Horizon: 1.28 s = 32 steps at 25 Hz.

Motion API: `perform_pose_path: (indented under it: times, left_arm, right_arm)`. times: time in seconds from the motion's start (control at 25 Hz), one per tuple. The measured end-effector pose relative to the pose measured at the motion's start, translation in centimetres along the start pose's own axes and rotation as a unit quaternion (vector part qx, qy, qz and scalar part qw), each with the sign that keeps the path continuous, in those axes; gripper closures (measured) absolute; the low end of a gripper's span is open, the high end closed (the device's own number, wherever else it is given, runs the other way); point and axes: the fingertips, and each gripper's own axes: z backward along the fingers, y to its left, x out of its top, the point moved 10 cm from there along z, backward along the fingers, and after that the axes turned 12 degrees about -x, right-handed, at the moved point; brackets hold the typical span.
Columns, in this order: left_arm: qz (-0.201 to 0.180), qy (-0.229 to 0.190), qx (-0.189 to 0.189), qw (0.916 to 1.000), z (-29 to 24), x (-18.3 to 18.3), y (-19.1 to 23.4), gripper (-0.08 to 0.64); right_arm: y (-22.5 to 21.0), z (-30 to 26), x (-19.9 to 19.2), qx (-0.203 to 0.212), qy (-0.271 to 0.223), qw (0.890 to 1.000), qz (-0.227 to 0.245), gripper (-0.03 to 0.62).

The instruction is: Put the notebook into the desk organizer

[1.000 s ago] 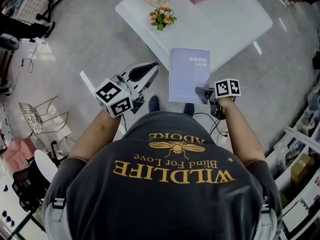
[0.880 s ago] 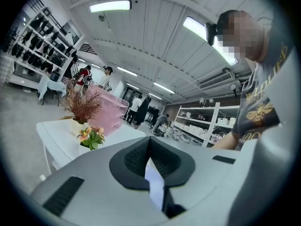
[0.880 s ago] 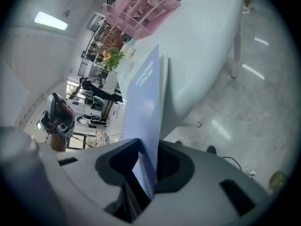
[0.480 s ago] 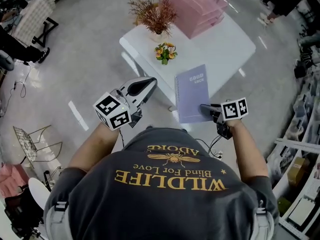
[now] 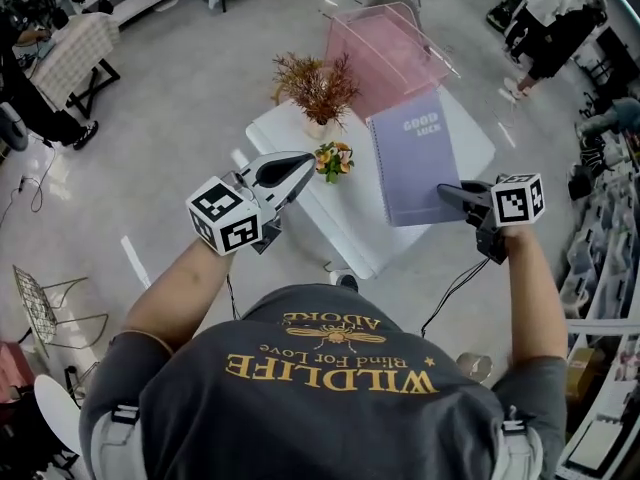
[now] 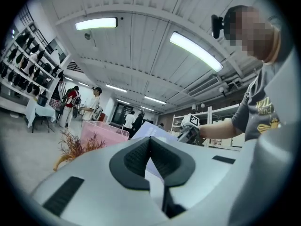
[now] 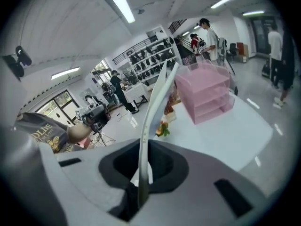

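Above the white surface [image 5: 300, 203], the notebook [image 5: 412, 158] hung clear in the right tool [image 5: 455, 195]. That tool's jaws had just been closing, and they pinched the near short edge of the notebook close to its right corner. The left tool [image 5: 297, 164] was shut on nothing. It was held level off to the left, near the small pot of flowers [image 5: 333, 158] and well apart from the notebook.

By my reading the pick-up was done, and the carry toward the pink desk organizer [image 5: 385, 53] was the step in hand. The organizer stood at the far end of the surface, and the right gripper view showed it as stacked trays. The next move would call for bringing the notebook's far edge to one tray mouth and laying it flat enough to match the slot. It would then need sliding in before letting go. A grip near one corner may let it sag or swing.

From the head view the lilac cover faced up, with the spiral binding along the left side and the title end farthest away. Its long axis ran from the right tool away from the person, toward the organizer, leaning slightly left.
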Motion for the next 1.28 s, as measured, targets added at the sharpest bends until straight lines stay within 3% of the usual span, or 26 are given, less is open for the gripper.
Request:
perform_pose_path:
  times: [0.2,0.36,0.48,0.72,0.92,1.16,1.28]
  left_arm:
    - [-0.038,-0.005,0.019,0.9991,-4.0,2.8,1.5,0.558]
    - [-0.046,-0.015,0.045,0.9978,-7.5,5.1,3.5,0.558]
    - [-0.056,-0.019,0.063,0.9963,-9.7,6.6,5.0,0.558]
    - [-0.066,-0.018,0.083,0.9942,-14.9,8.7,8.6,0.558]
    - [-0.075,0.003,0.099,0.9922,-17.4,9.0,12.1,0.558]
    - [-0.076,0.021,0.107,0.9911,-19.8,8.4,14.4,0.558]
    - [-0.076,0.025,0.109,0.9908,-20.4,8.0,14.8,0.558]
  right_arm:
    - [-3.5,3.2,7.7,0.011,-0.035,0.998,0.054,0.561]
    - [-7.1,4.3,14.0,0.031,-0.044,0.994,0.090,0.561]
    - [-10.5,3.9,18.7,0.029,-0.048,0.992,0.117,0.561]
    - [-14.9,0.6,26.6,0.087,-0.038,0.987,0.132,0.561]
    - [-17.5,-3.5,31.0,0.109,-0.028,0.984,0.136,0.561]
    - [-19.7,-8.8,33.9,0.188,0.004,0.972,0.140,0.561]
    - [-21.6,-11.0,34.4,0.204,0.021,0.970,0.130,0.561]
